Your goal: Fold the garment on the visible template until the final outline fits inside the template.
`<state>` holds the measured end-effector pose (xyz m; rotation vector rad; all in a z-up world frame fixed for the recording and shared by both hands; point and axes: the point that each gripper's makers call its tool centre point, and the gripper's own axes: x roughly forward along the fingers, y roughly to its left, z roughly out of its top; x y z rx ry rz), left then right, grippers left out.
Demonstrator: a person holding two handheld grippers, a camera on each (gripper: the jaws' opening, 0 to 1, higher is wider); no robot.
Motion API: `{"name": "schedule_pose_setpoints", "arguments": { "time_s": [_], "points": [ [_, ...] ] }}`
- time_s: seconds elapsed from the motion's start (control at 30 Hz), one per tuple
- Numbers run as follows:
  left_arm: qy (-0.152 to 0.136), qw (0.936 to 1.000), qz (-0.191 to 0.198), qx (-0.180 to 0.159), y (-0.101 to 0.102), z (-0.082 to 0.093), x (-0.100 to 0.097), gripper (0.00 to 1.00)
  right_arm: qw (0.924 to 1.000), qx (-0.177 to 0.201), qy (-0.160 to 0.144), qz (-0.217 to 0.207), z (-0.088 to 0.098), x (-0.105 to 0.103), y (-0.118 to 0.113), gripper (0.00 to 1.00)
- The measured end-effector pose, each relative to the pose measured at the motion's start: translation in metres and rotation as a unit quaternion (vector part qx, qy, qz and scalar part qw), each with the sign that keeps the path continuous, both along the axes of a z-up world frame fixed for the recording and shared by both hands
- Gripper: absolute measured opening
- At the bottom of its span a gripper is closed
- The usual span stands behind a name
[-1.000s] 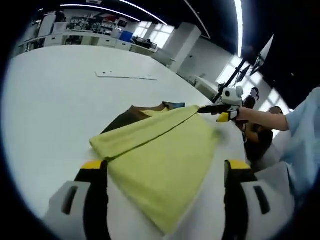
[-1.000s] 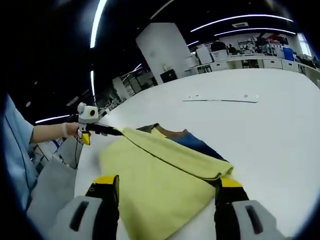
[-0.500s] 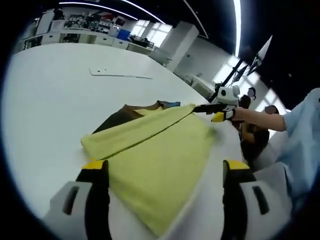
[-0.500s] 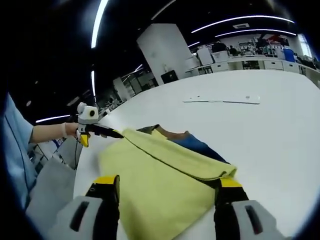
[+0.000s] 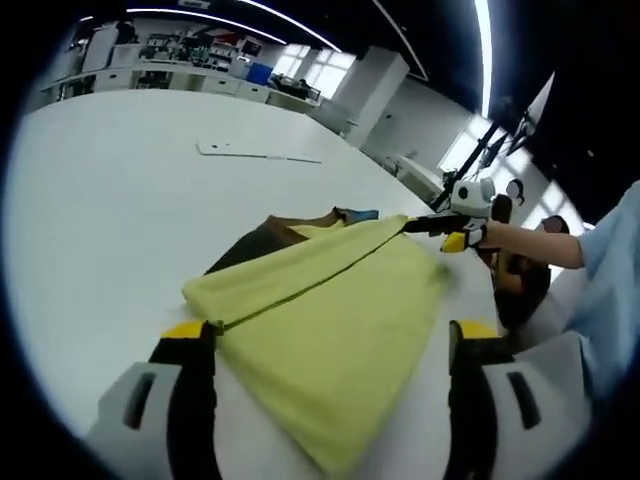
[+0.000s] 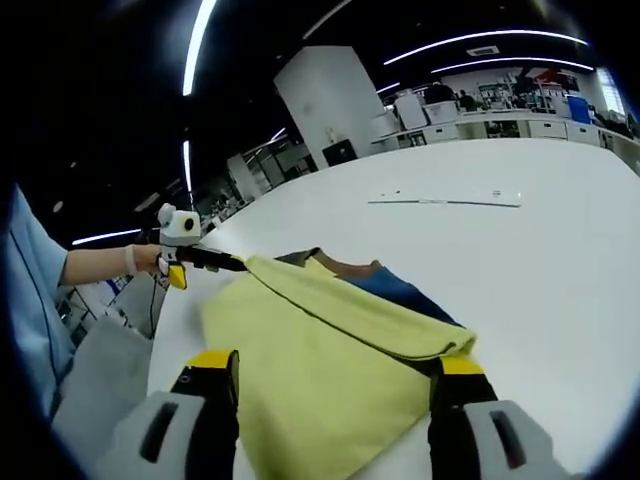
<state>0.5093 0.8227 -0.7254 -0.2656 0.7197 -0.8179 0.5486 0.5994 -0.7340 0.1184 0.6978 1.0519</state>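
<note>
Left gripper view looks along its own left gripper (image 5: 325,345), whose jaws stand spread wide with a yellow-green garment (image 5: 330,310) lying between them on the white counter (image 5: 100,200); whether either jaw touches the cloth I cannot tell. The garment is partly folded, one flap laid over itself, and a dark brown and blue template (image 5: 265,235) shows from under its far edge. Across the cloth, the right gripper (image 5: 440,226) comes in from the right, held in a person's hand (image 5: 495,236), its jaws pressed together on the garment's far corner. A flat white strip (image 5: 255,153) lies well apart on the counter.

Right gripper view shows the right gripper's own jaws rising apart in the foreground, with the garment (image 6: 320,350) between them, and the left gripper (image 6: 205,260) pinching the opposite corner. The template (image 6: 400,285) shows beyond the folded edge.

The step in hand looks like carrying a fold across. The next move probably calls for laying the lifted edge flat and square so the outline sits within the template.
</note>
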Motion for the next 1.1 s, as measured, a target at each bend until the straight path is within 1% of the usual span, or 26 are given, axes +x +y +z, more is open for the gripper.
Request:
{"name": "schedule_pose_setpoints", "arguments": {
  "time_s": [0.03, 0.1, 0.3, 0.4, 0.47, 0.57, 0.7, 0.8, 1.0, 1.1],
  "points": [
    [-0.001, 1.0, 0.0, -0.007, -0.002, 0.002, 0.0, 0.94, 1.0, 0.0, 0.0, 0.0, 0.0, 0.0, 0.0, 0.78],
    [-0.003, 0.9999, 0.002, -0.011, -0.003, 0.004, 0.002, 0.94, 1.0, 0.002, 0.001, -0.002, -0.001, 0.002, 0.0, 0.78],
    [-0.002, 0.9997, 0.018, -0.018, -0.001, 0.002, 0.01, 0.94, 0.9998, 0.013, 0.002, -0.015, -0.002, 0.01, 0.004, 0.78],
    [-0.009, 0.999, 0.024, -0.035, -0.003, 0.007, 0.016, 0.94, 0.9997, 0.018, 0.002, -0.017, 0.001, 0.013, 0.007, 0.78],
    [-0.011, 0.9987, 0.029, -0.04, -0.004, 0.008, 0.022, 0.94, 0.9996, 0.023, -0.002, -0.019, 0.002, 0.017, 0.011, 0.78],
    [-0.016, 0.9985, 0.038, -0.038, -0.002, 0.006, 0.03, 0.95, 0.9993, 0.025, -0.005, -0.025, 0.003, 0.025, 0.014, 0.78],
    [-0.018, 0.9974, 0.061, -0.035, 0.006, 0.003, 0.042, 0.96, 0.9991, 0.023, -0.008, -0.035, 0.001, 0.036, 0.015, 0.78],
    [-0.018, 0.9971, 0.063, -0.04, 0.005, 0.004, 0.042, 0.95, 0.9989, 0.022, -0.006, -0.04, -0.001, 0.04, 0.015, 0.76],
    [-0.016, 0.9976, 0.056, -0.037, 0.004, 0.003, 0.039, 0.96, 0.9989, 0.017, -0.006, -0.043, -0.003, 0.042, 0.013, 0.77],
    [-0.018, 0.9971, 0.064, -0.036, 0.007, 0.003, 0.043, 0.96, 0.9989, 0.012, -0.006, -0.045, -0.006, 0.042, 0.012, 0.77]
  ]
}}
